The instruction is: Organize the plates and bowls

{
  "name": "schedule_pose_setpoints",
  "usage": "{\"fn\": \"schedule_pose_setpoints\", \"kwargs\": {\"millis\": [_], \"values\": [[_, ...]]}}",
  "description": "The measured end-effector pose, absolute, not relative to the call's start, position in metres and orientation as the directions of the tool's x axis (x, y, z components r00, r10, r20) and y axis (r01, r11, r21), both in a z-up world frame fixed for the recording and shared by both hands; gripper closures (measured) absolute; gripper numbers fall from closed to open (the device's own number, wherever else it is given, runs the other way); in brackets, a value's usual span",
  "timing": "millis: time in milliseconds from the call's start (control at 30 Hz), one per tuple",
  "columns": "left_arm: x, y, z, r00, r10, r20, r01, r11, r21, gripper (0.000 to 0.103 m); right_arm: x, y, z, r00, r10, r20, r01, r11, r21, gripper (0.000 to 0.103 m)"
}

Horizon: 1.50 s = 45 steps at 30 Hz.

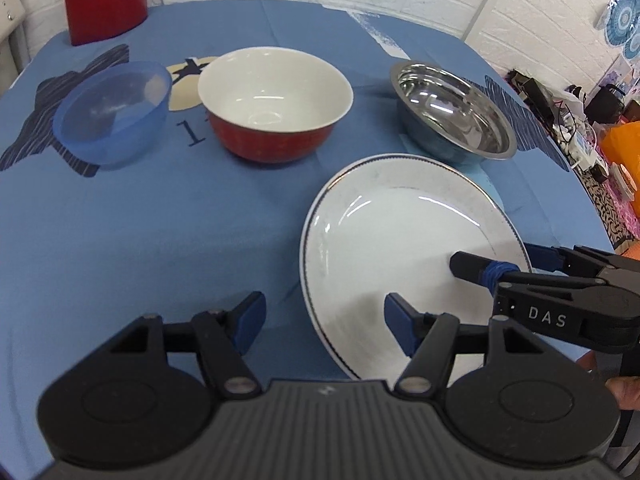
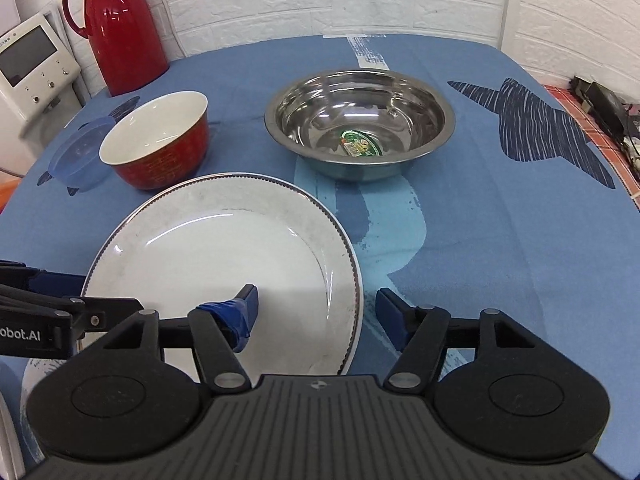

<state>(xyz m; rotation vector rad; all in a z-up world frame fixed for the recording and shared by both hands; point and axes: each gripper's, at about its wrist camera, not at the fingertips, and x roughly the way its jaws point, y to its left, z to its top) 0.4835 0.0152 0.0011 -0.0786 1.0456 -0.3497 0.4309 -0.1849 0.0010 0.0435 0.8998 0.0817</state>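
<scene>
Left wrist view had the white plate (image 1: pixel 400 240) at about 2 o'clock from the left gripper (image 1: pixel 324 326), whose fingers were spread wide, holding nothing; its right pad sat over the plate's near edge, its left pad over bare blue tablecloth (image 1: pixel 160 240), so the near rim ran between the two. The right gripper (image 1: pixel 496 266) came in from 3 o'clock, one finger lying across the top of the plate's right rim, the other beyond the rim; whether it actually pinched, I couldn't tell from there. Right wrist view showed the right gripper's jaws well apart with the rim passing between them, no clamp yet. My read: both tools straddled opposite edges to lift the plate level, since a flat plate gives nothing else to grab. The plate lay on the cloth at the near centre. Around it: steel bowl (image 2: pixel 360 128) at 12 o'clock just behind the plate, red-and-white bowl (image 2: pixel 160 144) at 10 o'clock near the rim, blue plastic bowl (image 2: pixel 80 156) beside that, red jug (image 2: pixel 120 28) far back at 11. Steel bowl and red bowl crowded the far rim; a forward slide could hit them.
</scene>
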Motion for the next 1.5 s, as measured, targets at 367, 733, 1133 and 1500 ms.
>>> {"fn": "schedule_pose_setpoints", "kwargs": {"millis": [367,733,1133,1500], "values": [[0.475,0.007,-0.001,0.477,-0.288,-0.830,0.270,0.947,-0.174,0.055,0.428,-0.178,0.002,0.611,0.131,-0.781,-0.117,0.990,0.075,0.059],[0.465,0.012,0.002,0.470,-0.306,-0.828,0.262,0.944,-0.200,0.088,0.413,-0.185,0.002,0.629,0.159,-0.761,-0.096,0.987,0.127,0.076],[0.431,0.025,0.021,0.513,-0.289,-0.808,0.278,0.947,-0.161,0.089,0.378,-0.174,0.010,0.646,0.199,-0.737,-0.097,0.979,0.179,0.071],[0.385,0.044,0.036,0.580,-0.255,-0.774,0.279,0.955,-0.105,0.090,0.338,-0.154,0.012,0.656,0.237,-0.717,-0.123,0.970,0.208,0.069]]}}
